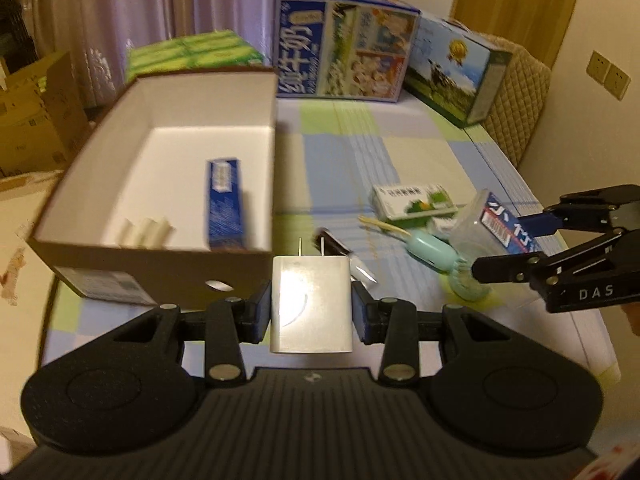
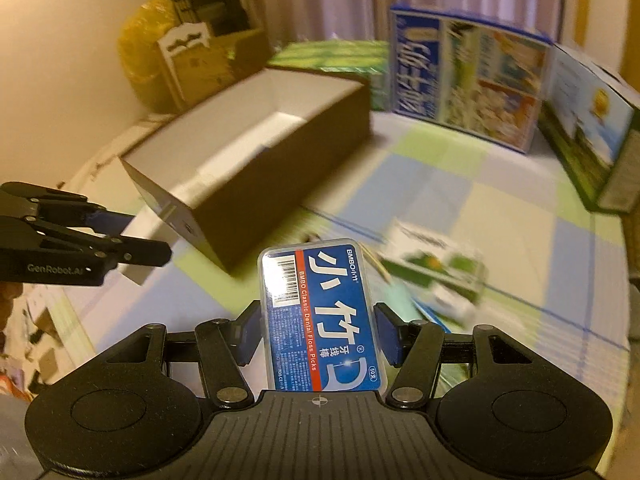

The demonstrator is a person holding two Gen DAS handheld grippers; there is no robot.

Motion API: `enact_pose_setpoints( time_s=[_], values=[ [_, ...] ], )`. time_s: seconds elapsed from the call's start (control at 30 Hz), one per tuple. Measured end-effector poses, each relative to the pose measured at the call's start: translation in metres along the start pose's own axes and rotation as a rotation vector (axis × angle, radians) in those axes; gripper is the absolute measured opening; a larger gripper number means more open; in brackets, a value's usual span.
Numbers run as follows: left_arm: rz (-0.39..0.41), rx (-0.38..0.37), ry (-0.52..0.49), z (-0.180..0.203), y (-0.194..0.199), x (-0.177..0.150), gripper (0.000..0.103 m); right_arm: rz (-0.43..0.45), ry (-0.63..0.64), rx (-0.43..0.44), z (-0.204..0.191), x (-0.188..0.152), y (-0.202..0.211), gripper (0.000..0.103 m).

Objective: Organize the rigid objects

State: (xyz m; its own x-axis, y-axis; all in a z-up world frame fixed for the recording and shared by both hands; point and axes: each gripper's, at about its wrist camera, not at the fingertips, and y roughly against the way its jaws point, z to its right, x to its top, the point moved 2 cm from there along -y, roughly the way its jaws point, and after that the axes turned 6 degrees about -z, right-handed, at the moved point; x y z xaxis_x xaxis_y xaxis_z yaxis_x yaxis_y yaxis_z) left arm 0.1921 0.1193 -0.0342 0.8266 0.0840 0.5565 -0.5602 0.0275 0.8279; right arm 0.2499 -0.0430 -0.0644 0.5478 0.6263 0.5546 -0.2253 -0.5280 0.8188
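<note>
1. The desk (image 1: 340,152) wears a checked cloth of pale blue, green and cream squares.
2. An open brown box (image 1: 168,264) sits on its left part.
3. Behind stand a green pack (image 1: 192,54) and two milk cartons (image 1: 344,48).
4. Loose on the cloth: a green-and-white packet (image 1: 412,200), a mint-green gadget (image 1: 430,250), thin wooden sticks (image 1: 384,225).

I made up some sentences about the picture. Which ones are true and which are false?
1. The left claw holds a white plug charger. True.
2. The right claw holds a green medicine box. False: it holds a clear floss pick case with a blue label.
3. A blue toothpaste carton lies inside the open brown cardboard box. True.
4. The brown box has its lid on. False: it is open on top.
5. A mint-green gadget lies on the checked tablecloth. True.
</note>
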Motion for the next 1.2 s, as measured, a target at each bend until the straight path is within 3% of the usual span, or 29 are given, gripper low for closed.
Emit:
enact_pose_setpoints(
  time_s=[0.3,0.57,0.97,1.2],
  values=[
    [0.04,0.029,-0.022,-0.075,0.003,0.041,0.035,0.05,0.009,0.058,-0.059,0.071,-0.035,0.055],
    [0.044,0.02,-0.051,-0.131,-0.023,0.082,0.035,0.052,-0.049,0.048,-0.08,0.128,-0.087,0.055],
    [-0.008,0.005,-0.119,-0.181,-0.092,0.145,0.036,0.024,-0.12,-0.048,-0.06,0.196,-0.164,0.055],
    [-0.05,0.001,-0.138,-0.201,-0.136,0.172,0.035,-0.011,-0.097,-0.103,-0.041,0.22,-0.202,0.055]
  ],
)
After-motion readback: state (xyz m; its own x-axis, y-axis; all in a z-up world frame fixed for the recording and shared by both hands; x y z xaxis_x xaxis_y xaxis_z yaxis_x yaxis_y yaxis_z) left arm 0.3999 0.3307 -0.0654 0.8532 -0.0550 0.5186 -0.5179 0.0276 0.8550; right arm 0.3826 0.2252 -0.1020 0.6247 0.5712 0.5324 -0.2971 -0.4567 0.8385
